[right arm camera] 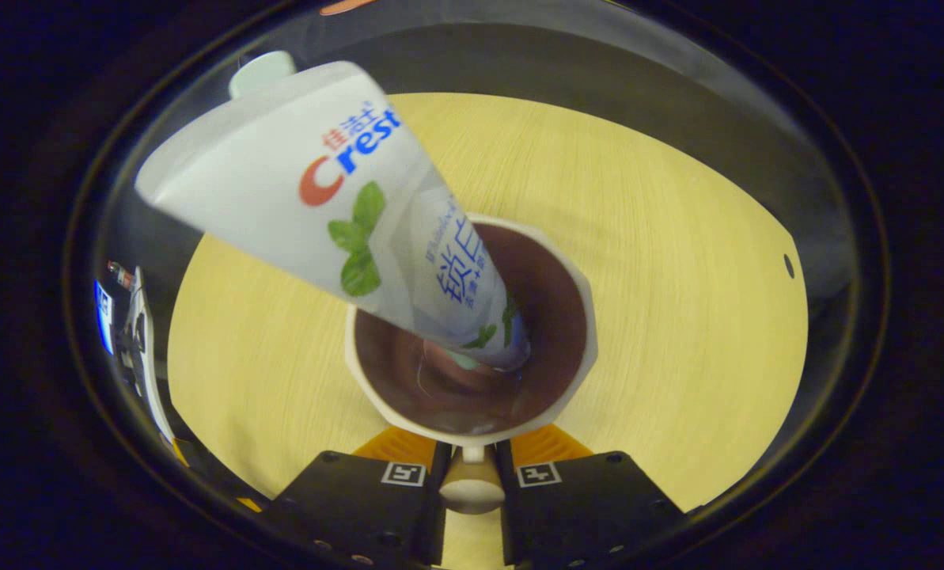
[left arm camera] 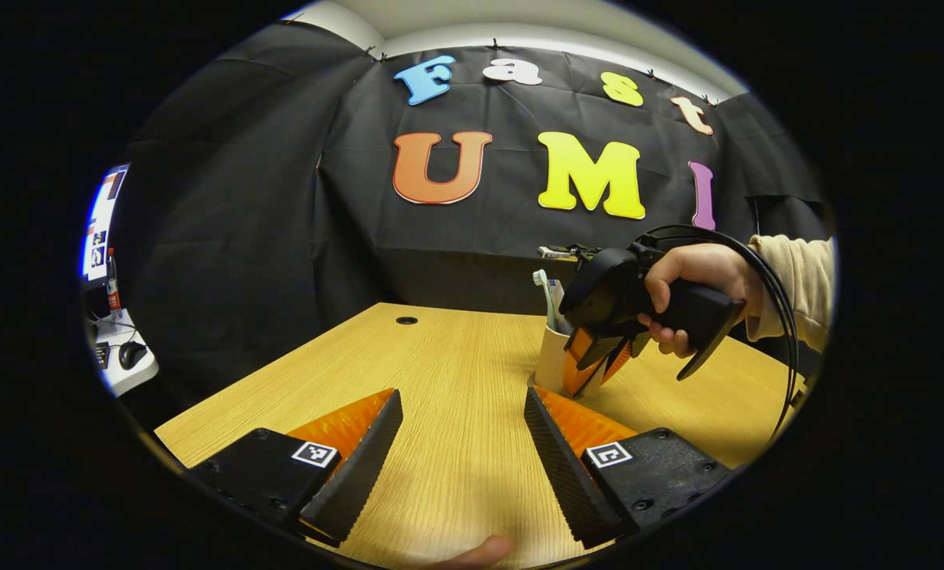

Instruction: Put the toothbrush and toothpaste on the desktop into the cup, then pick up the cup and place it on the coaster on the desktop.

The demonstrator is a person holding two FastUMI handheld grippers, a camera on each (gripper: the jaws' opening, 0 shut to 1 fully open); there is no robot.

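Left gripper [left arm camera: 462,443] hovered over the desk [left arm camera: 456,372], fingers spread wide and empty. Near the desk's far edge, the right gripper [right arm camera: 472,467] pinched the handle of the cup [right arm camera: 472,348], which held the toothbrush [left arm camera: 545,294] and toothpaste [right arm camera: 361,214].

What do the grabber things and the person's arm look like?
The left gripper has ridged, wedge-shaped fingers on black blocks, each bearing a small square black-and-white marker. The right gripper has a chunky black body with a trigger handle and black cables looping behind. The hand holding it comes from a cream sleeve.
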